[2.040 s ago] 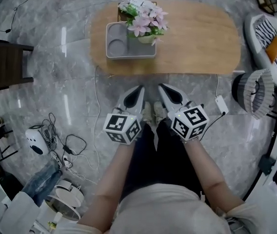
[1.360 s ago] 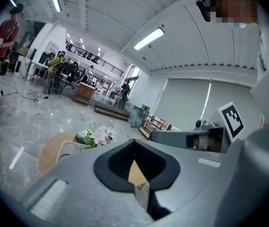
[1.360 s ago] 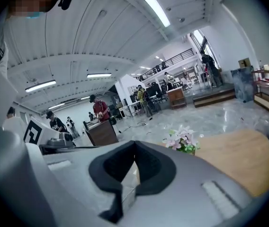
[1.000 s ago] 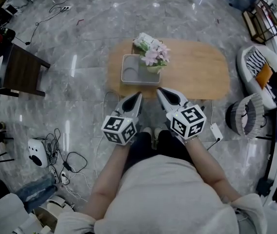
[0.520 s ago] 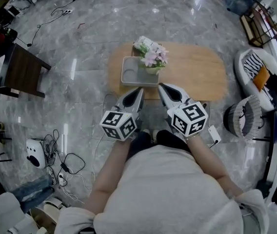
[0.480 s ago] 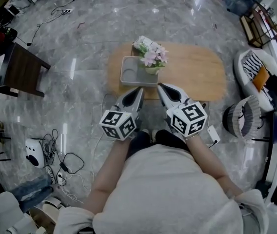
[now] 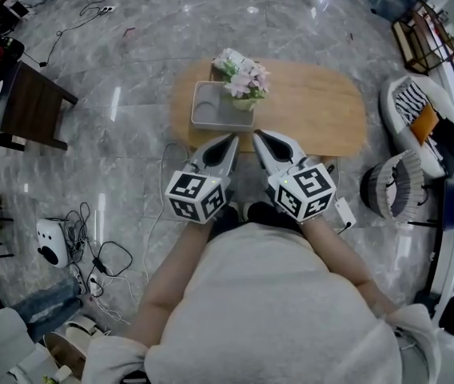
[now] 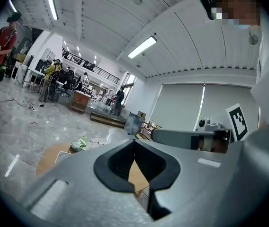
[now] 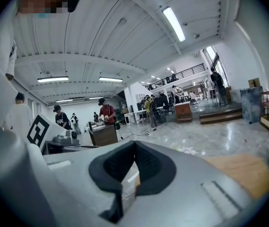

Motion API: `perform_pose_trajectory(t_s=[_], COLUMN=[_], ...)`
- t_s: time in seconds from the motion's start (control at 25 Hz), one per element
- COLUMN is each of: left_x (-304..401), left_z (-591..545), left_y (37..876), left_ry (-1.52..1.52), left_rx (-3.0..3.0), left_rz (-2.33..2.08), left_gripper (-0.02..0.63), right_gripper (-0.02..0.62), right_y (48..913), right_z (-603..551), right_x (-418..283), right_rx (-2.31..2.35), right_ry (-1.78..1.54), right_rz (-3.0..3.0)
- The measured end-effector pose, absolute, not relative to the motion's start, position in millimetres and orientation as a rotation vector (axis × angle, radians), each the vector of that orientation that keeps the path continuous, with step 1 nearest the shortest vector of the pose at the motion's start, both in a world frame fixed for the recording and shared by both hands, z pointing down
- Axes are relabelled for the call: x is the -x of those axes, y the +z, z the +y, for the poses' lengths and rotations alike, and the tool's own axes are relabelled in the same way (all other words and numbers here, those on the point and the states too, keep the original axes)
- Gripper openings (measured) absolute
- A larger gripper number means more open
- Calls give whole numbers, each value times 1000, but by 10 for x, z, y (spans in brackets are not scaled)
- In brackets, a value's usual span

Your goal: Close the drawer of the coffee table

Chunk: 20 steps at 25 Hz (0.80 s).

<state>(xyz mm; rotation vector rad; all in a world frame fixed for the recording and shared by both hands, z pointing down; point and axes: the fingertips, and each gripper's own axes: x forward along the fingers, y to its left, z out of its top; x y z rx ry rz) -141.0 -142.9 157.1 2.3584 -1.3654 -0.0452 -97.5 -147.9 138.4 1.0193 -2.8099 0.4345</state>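
Note:
The oval wooden coffee table [image 7: 315, 106] stands on the marble floor ahead of me. No drawer shows from above. A grey tray [image 7: 211, 112] and a pot of pink flowers [image 7: 244, 79] sit on its left end. My left gripper [image 7: 232, 139] and right gripper [image 7: 257, 136] hang side by side in the air over the table's near edge, both shut with nothing in them. In the left gripper view the shut left gripper [image 8: 134, 142] points level across the room, with the table [image 8: 49, 156] low at the left. The right gripper [image 9: 134, 144] is shut too, beside the table [image 9: 241, 171].
A dark side table [image 7: 21, 106] stands at the far left. Cables [image 7: 103, 256] and a white device [image 7: 49, 242] lie on the floor at lower left. A striped basket [image 7: 393, 184], a white lounger [image 7: 419, 114] and a power adapter [image 7: 344, 211] are at the right.
The head view has risen and drawn back, so the table looks smaller and farther. Both grippers stay shut and side by side, now raised level.

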Motion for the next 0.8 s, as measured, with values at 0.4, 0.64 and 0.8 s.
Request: perform_pose_trajectory(t_s=[0.4, 0.64, 0.8], left_x=[1339, 1293, 1227], left_z=[-1387, -1360, -1327], left_y=[1583, 1584, 1612], left_ry=[-33, -22, 4], left_rx=[-2355, -2363, -2379], left_rz=[-1370, -1369, -1358], left_gripper=[2, 2, 2], right_gripper=[2, 2, 2], right_y=[1500, 1475, 1477], right_z=[-1414, -1410, -1404], right_x=[919, 929, 923], right_rx=[-995, -989, -984], right_ry=[455, 445, 438], right_rz=[-2764, -2784, -2783])
